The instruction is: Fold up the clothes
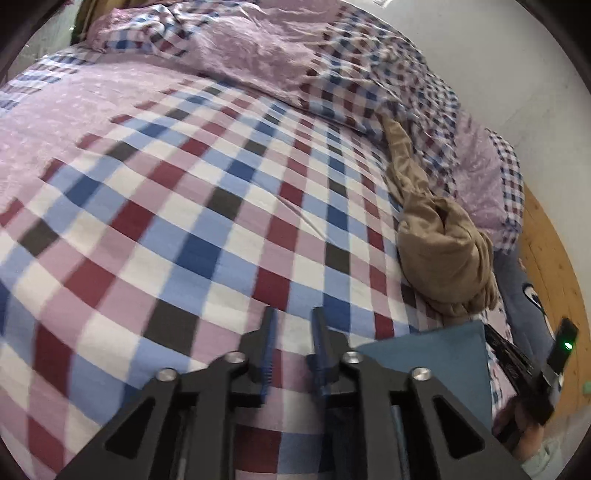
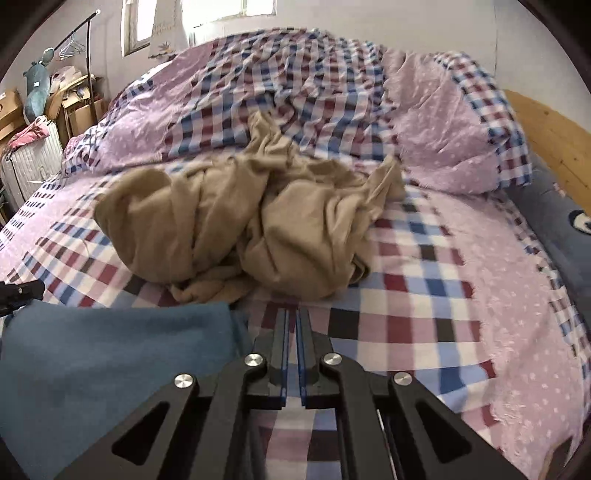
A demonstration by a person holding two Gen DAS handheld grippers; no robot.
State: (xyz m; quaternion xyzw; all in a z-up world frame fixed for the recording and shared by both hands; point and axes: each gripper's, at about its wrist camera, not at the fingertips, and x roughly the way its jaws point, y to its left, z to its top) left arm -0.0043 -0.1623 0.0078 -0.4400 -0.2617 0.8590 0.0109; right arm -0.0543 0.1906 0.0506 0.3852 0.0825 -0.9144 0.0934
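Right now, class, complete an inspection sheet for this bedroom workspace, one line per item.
Surface: checked bedsheet, rumpled duvet behind.
Job's things: tan garment crumpled, unfolded; blue cloth lying flat near the camera.
Clutter: blue pillow at the bed's edge.
Grippers: left hand-held gripper open, nothing between its fingers; right hand-held gripper shut, nothing gripped.
Cables: nothing seen.
Surroundings: window, clothes rack, boxes, wooden bed frame.

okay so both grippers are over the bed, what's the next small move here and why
Probably open the right gripper and reach forward to the crumpled tan garment. Its jaws are shut on nothing, the tan garment lies unfolded just ahead, and the blue cloth beside it already looks flat. The left gripper is open and empty.
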